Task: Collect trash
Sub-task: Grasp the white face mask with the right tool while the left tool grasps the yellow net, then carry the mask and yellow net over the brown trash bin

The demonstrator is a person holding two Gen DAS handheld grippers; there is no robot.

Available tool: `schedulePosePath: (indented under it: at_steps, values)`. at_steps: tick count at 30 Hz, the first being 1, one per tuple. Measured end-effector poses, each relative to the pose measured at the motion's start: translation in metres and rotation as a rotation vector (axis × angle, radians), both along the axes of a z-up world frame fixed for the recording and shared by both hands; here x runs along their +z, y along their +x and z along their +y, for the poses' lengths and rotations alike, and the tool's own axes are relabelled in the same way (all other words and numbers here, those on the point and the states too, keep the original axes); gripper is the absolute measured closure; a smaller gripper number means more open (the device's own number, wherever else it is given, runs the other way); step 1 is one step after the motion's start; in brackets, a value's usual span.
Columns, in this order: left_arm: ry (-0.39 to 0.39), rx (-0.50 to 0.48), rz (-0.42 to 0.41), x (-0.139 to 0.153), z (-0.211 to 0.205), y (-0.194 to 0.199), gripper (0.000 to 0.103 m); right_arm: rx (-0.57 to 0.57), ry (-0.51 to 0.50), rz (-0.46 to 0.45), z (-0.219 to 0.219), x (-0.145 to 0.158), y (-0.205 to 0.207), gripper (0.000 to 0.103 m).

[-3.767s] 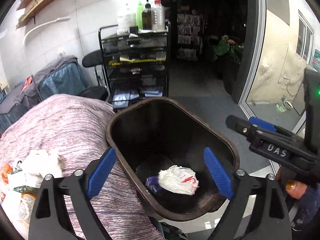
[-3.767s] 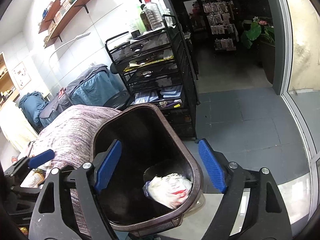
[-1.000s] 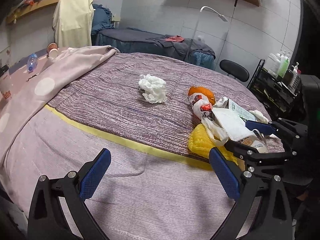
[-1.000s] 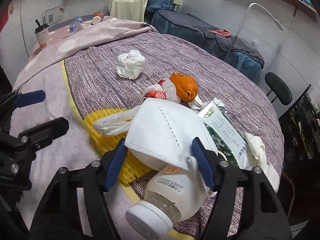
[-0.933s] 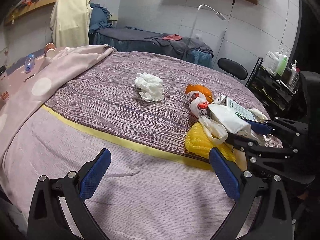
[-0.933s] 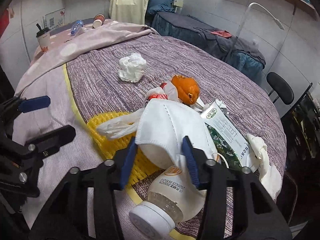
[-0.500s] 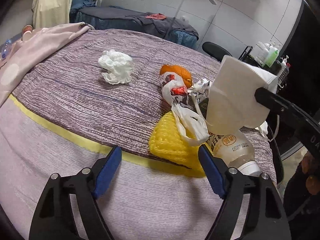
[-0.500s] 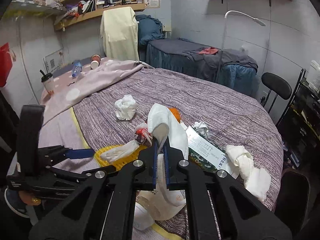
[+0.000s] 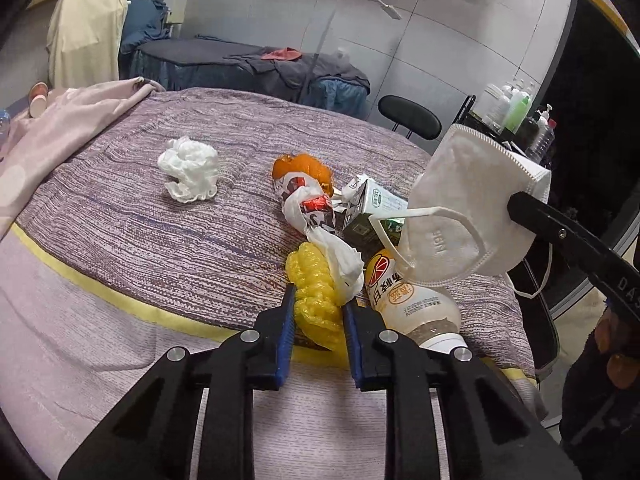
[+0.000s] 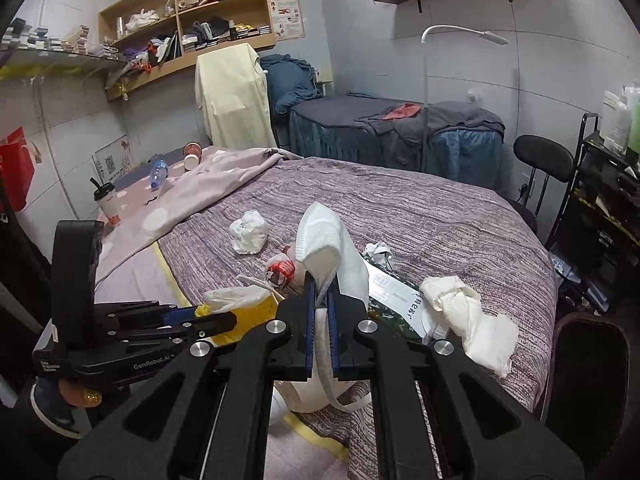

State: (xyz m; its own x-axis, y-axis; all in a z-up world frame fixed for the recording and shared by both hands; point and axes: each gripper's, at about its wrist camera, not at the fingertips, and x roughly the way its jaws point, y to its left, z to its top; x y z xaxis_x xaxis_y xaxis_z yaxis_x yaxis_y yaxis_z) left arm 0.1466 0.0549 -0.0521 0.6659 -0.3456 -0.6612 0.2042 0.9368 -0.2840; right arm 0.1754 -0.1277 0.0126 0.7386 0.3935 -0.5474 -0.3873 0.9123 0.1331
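Trash lies on a purple-covered bed [image 9: 132,216]. My left gripper [image 9: 318,304] is closing on a yellow foam net [image 9: 316,300], and its blue pads [image 9: 287,320] squeeze the net's near end. My right gripper [image 10: 320,292] is shut on a white face mask [image 10: 324,236] and holds it in the air above a pale drink bottle [image 9: 412,304]. In the left wrist view the mask [image 9: 460,200] hangs from the right gripper [image 9: 518,206]. A crumpled tissue [image 9: 190,174], an orange [image 9: 302,164], a knotted plastic bag [image 9: 312,212] and a green carton [image 9: 368,204] lie beyond.
A white rag [image 10: 468,316] lies near the bed's right edge. A pink blanket [image 10: 192,196] with a cup and a water bottle covers the far left. A black stool [image 10: 544,160], a wire cart [image 10: 600,220] and a dark brown bin [image 10: 588,364] stand to the right.
The left gripper moved in on the yellow net and closed from wide open onto it. The right gripper closed on the mask and lifted it off the bottle.
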Motion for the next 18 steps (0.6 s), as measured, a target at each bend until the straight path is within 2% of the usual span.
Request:
schedulePosePath:
  at_steps: [8, 18]
  values:
    - [-0.019, 0.007, -0.093, 0.035, -0.009, -0.02, 0.082, -0.038, 0.047, -0.02, -0.027, 0.005, -0.014, 0.096]
    - [-0.027, -0.055, -0.186, 0.068, -0.042, -0.039, 0.083, -0.117, 0.099, -0.051, -0.071, 0.013, -0.038, 0.096]
